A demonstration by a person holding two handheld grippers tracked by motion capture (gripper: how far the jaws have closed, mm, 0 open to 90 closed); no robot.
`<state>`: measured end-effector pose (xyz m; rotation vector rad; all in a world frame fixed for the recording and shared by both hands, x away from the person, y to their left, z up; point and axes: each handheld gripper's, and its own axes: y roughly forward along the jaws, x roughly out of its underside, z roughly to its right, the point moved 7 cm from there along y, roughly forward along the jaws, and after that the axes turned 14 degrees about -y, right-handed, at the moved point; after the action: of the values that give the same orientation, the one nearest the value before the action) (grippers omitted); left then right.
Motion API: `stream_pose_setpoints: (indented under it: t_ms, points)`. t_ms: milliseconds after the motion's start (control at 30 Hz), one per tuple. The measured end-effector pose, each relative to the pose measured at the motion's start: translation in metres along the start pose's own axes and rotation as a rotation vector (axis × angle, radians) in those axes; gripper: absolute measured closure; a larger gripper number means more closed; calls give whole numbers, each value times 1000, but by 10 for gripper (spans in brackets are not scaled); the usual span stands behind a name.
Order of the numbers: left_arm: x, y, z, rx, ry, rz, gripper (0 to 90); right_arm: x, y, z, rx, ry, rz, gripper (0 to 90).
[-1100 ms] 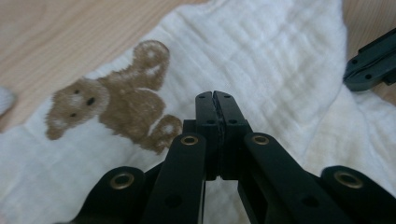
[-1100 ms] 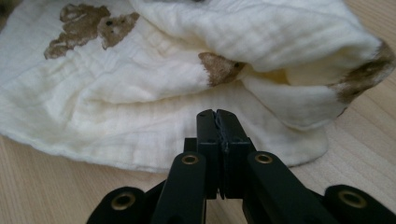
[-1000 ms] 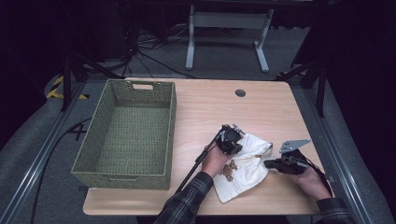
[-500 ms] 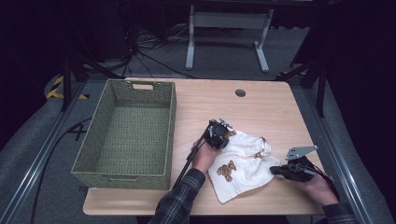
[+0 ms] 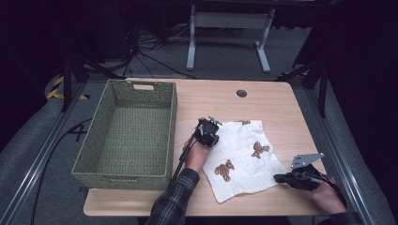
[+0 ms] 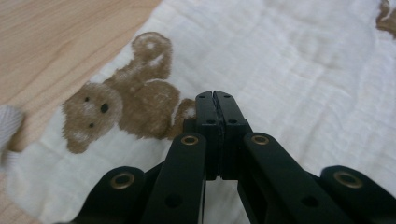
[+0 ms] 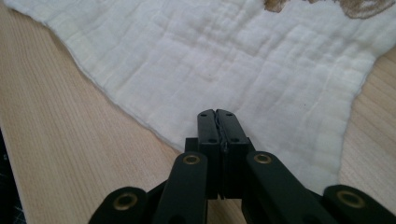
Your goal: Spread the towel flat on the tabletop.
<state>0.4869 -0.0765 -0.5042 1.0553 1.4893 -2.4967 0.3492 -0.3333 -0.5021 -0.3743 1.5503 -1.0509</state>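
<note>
A white cloth (image 5: 241,157) printed with brown bears lies spread flat on the wooden table (image 5: 211,96). My left gripper (image 5: 206,133) is at the cloth's far left corner. Its jaws are shut, and in the left gripper view the tips (image 6: 215,95) sit over the cloth (image 6: 289,70) beside a bear print (image 6: 126,109). My right gripper (image 5: 278,177) lies at the near right corner. Its jaws are also shut, with the tips (image 7: 216,113) over the cloth (image 7: 224,60) near its edge. I see no fold of cloth between either pair of jaws.
A large green woven basket (image 5: 172,122) stands on the table's left half, close to my left hand. A round cable hole (image 5: 241,93) sits near the table's far edge. Bare wood lies beyond and right of the cloth. My right hand is near the table's front right corner.
The cloth was bunched between the grippers and now lies spread out. My left gripper moved left and away; my right gripper moved right and toward the front edge.
</note>
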Motion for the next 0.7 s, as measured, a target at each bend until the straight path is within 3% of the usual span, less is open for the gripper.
stream_pose_setpoints:
  t_ms: [67,167,267,333,500,533,700]
  points:
    - [4,-8,11,40,19,4,897,-6,-2,5,18,4,35,895]
    - [10,-14,21,64,42,-5,897,-10,-3,11,36,9,49,895]
    - [22,-23,31,88,83,-18,898,-17,-1,27,69,25,63,895]
    - [32,-28,36,97,85,-20,897,-22,1,38,82,42,73,895]
    - [47,-35,39,116,95,-32,897,-34,6,59,115,69,88,895]
    - [56,-37,39,120,95,-45,897,-36,7,64,123,67,87,895]
    - [76,-40,36,110,92,-86,897,-45,20,85,155,63,75,895]
